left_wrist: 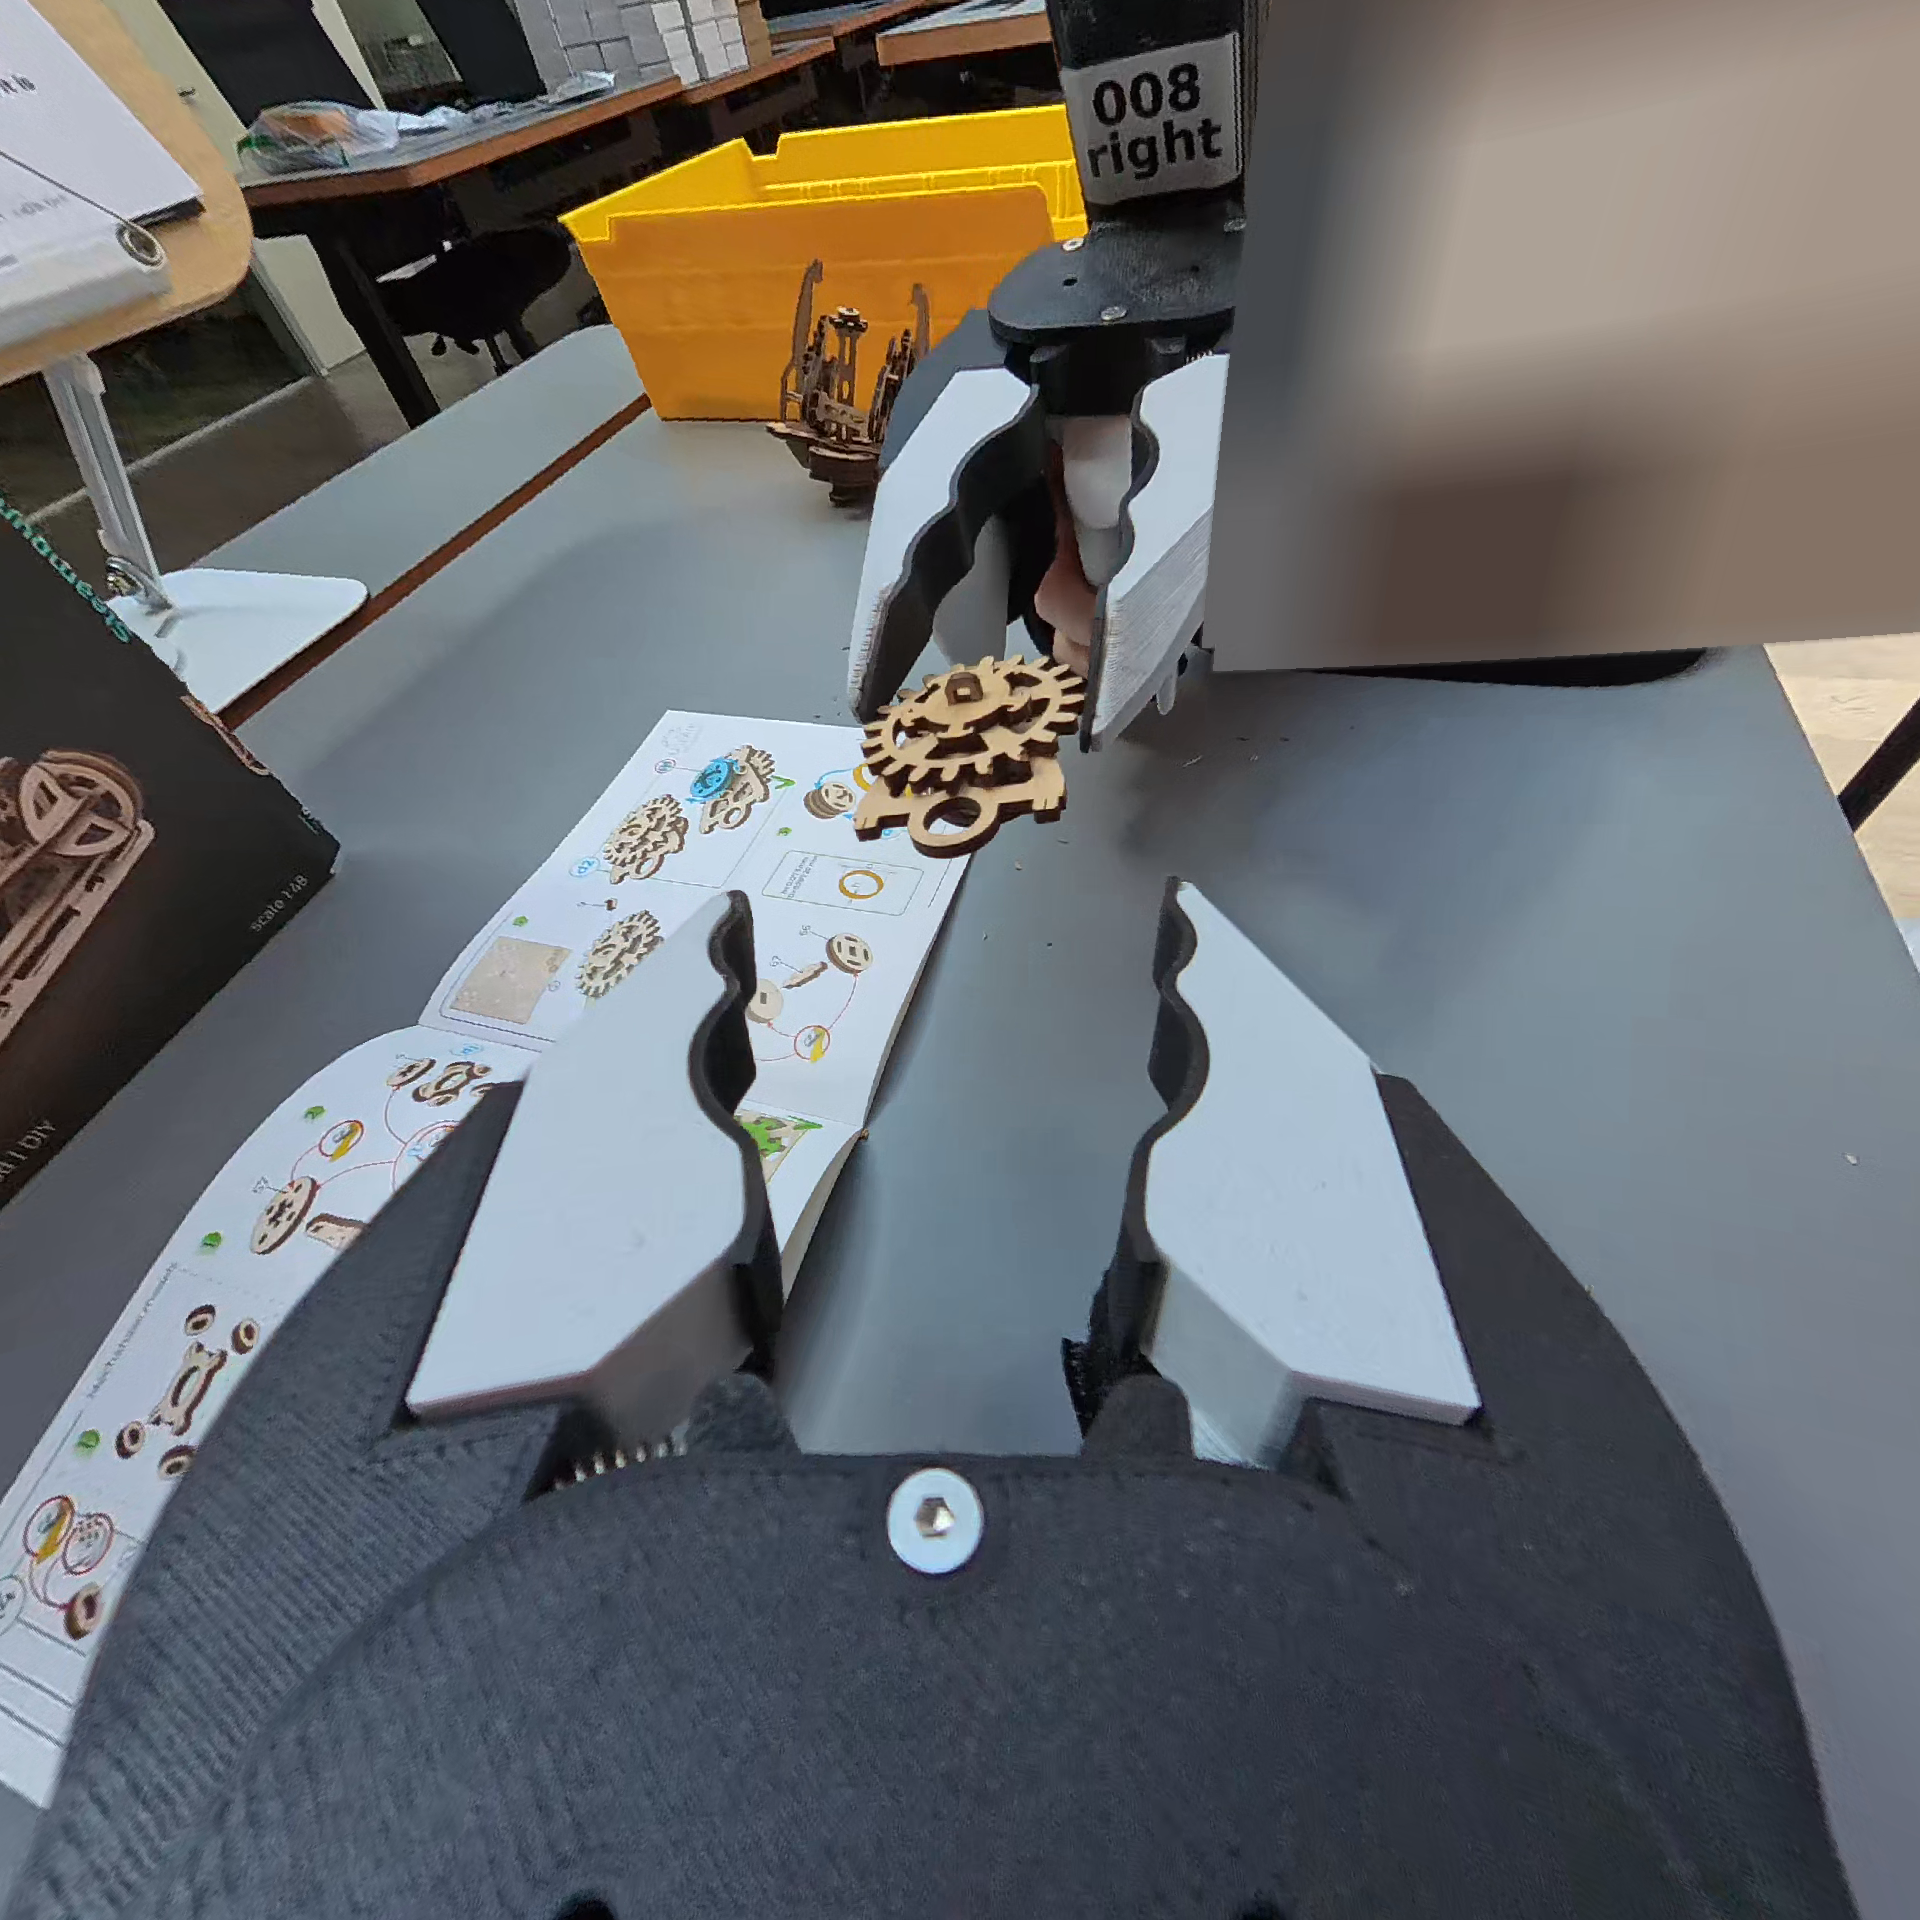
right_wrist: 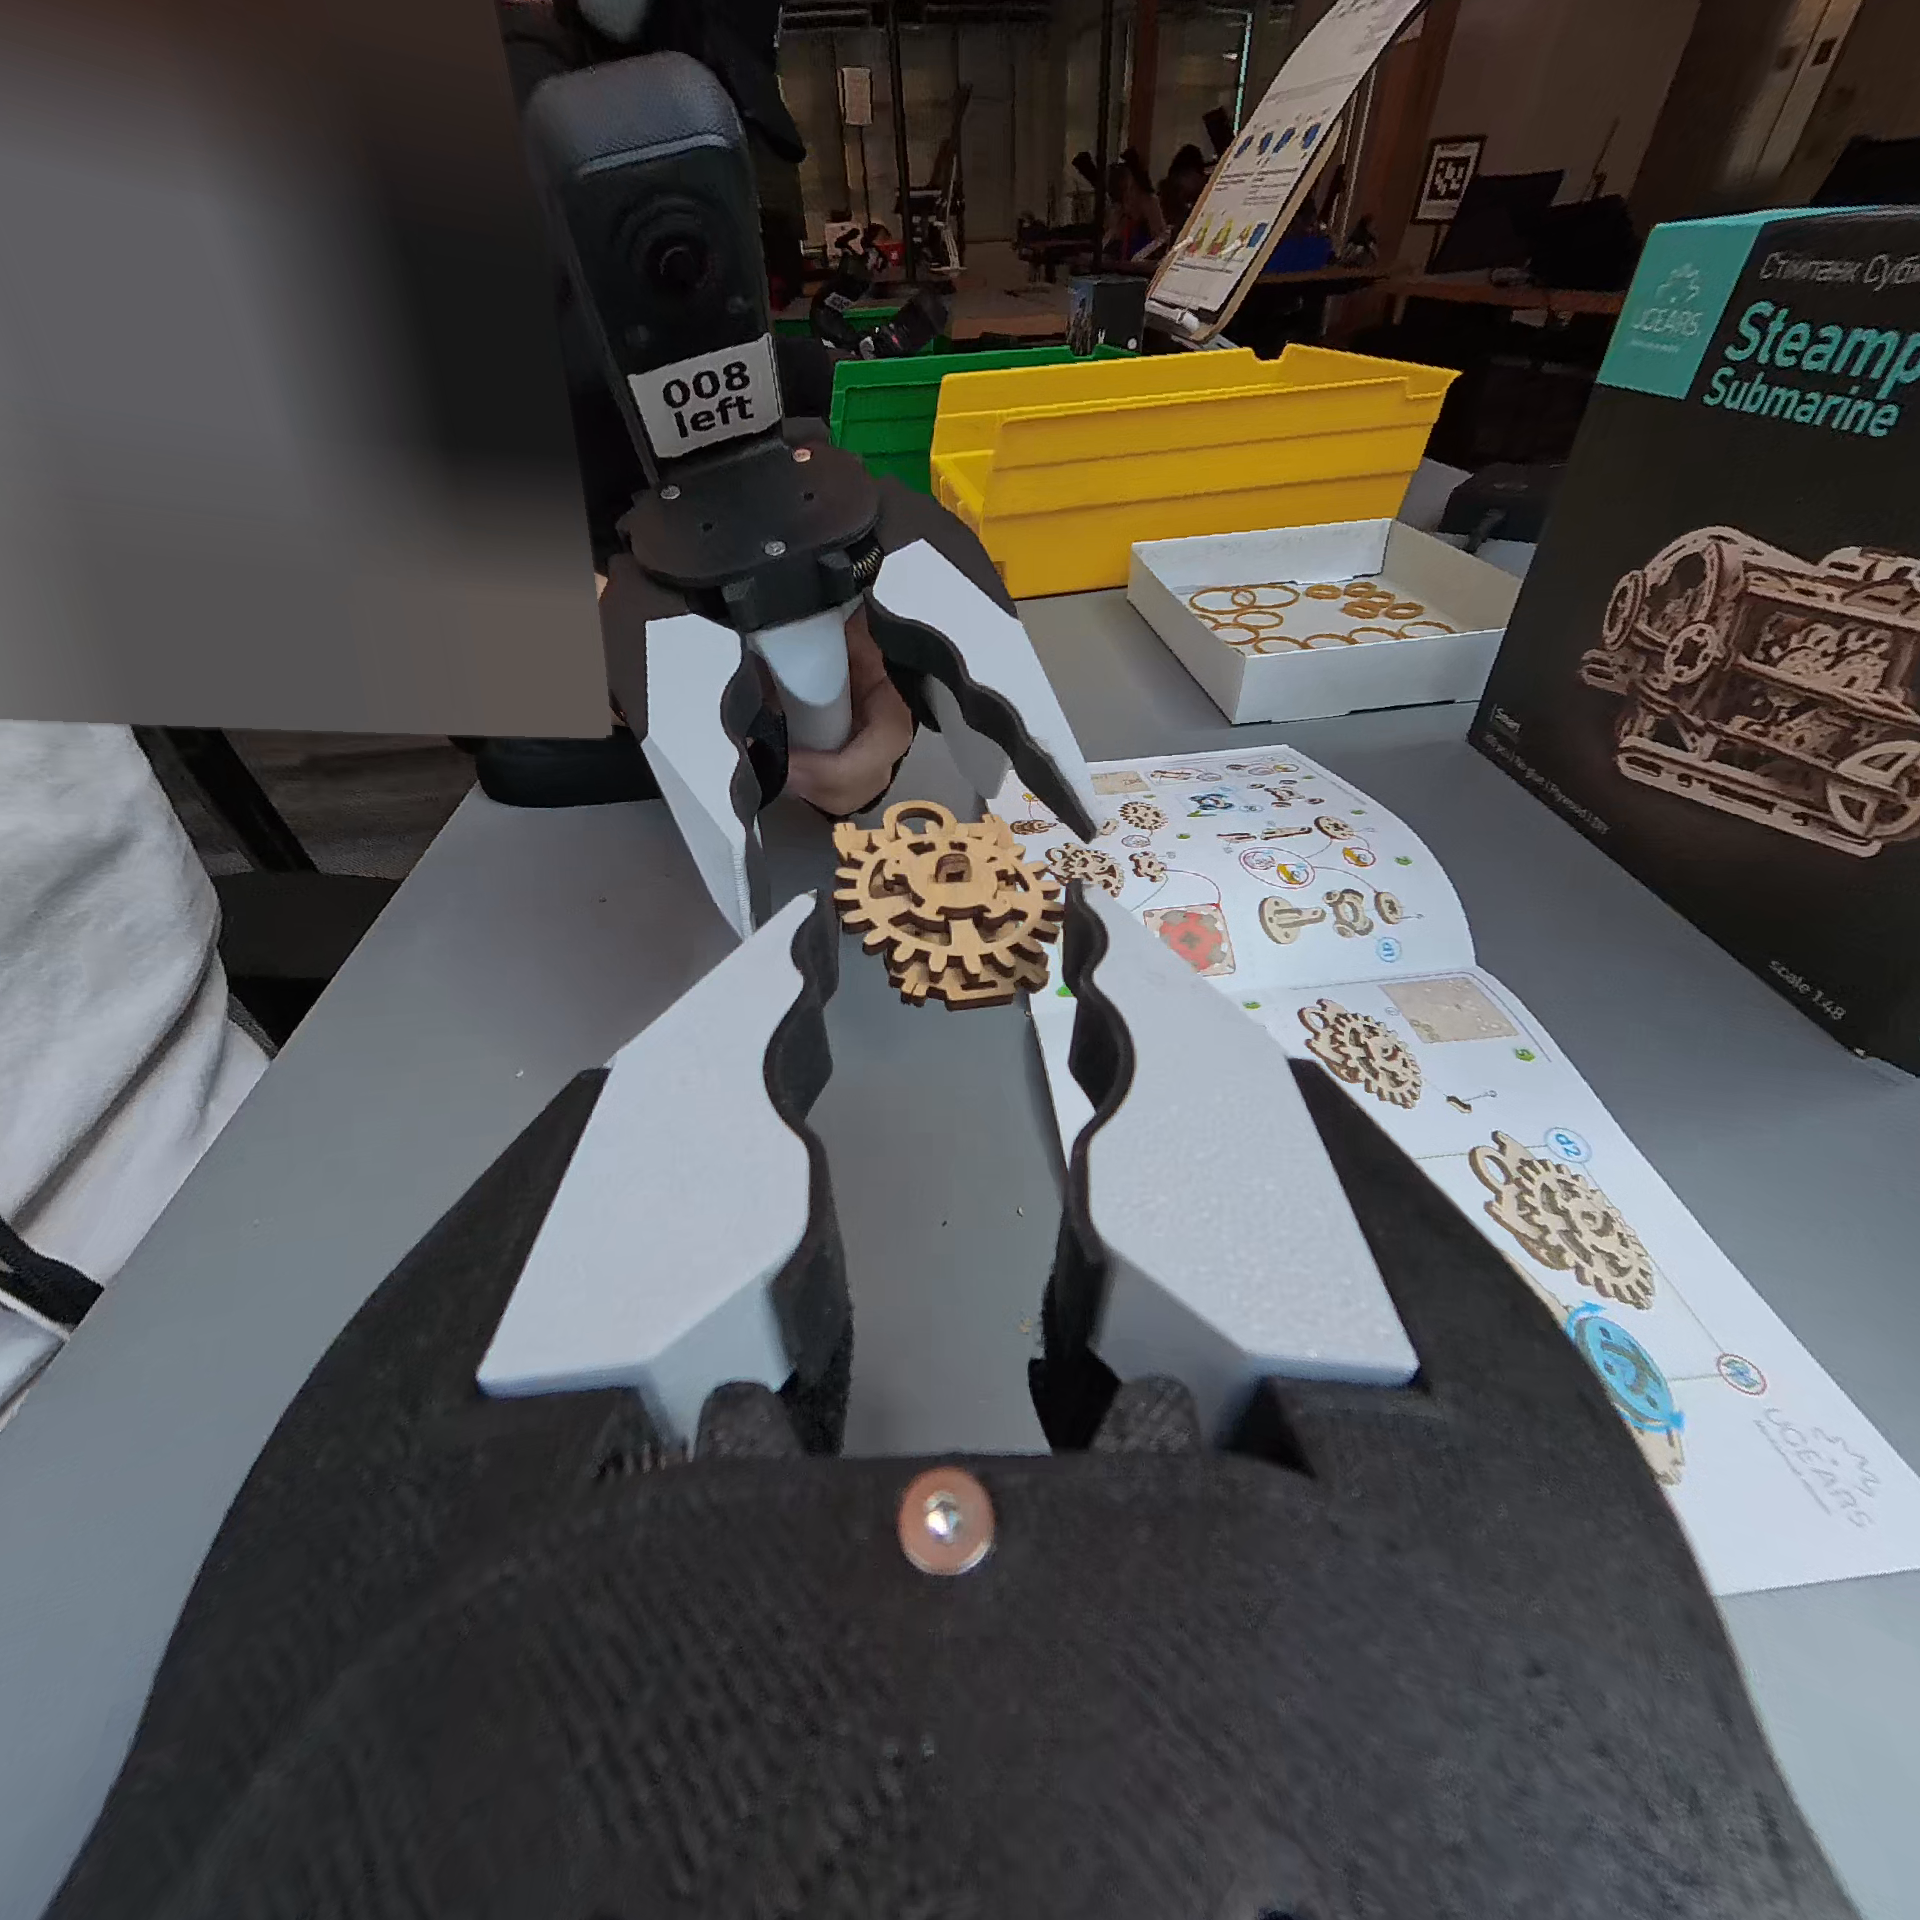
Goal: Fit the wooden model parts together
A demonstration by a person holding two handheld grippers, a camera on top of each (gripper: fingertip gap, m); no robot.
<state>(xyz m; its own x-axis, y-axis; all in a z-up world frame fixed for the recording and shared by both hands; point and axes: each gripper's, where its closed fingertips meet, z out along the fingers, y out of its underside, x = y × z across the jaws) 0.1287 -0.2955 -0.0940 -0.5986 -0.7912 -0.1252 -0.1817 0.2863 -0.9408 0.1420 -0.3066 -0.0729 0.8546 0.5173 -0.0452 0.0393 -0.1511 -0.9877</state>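
Note:
A wooden gear assembly (right_wrist: 945, 909), several stacked gears on a plate with a loop at one end, hangs tilted just above the grey table (right_wrist: 436, 1039). My right gripper (right_wrist: 940, 909) is shut on its two sides. In the left wrist view the same assembly (left_wrist: 966, 758) sits between the right gripper's fingertips (left_wrist: 977, 717). My left gripper (left_wrist: 956, 899) is open and empty, facing the right one, its tips just short of the assembly's looped end. In the right wrist view the left gripper (right_wrist: 914, 857) stands wide on either side of that end.
An open instruction booklet (left_wrist: 727, 894) lies on the table beside the assembly. A dark product box (right_wrist: 1725, 623) stands to one side. A white tray of wooden rings (right_wrist: 1340, 675) and yellow bins (right_wrist: 1195, 468) are behind. A part-built wooden model (left_wrist: 842, 416) stands by a yellow bin (left_wrist: 727, 301). My two grippers' fingertips are within a few centimetres of each other.

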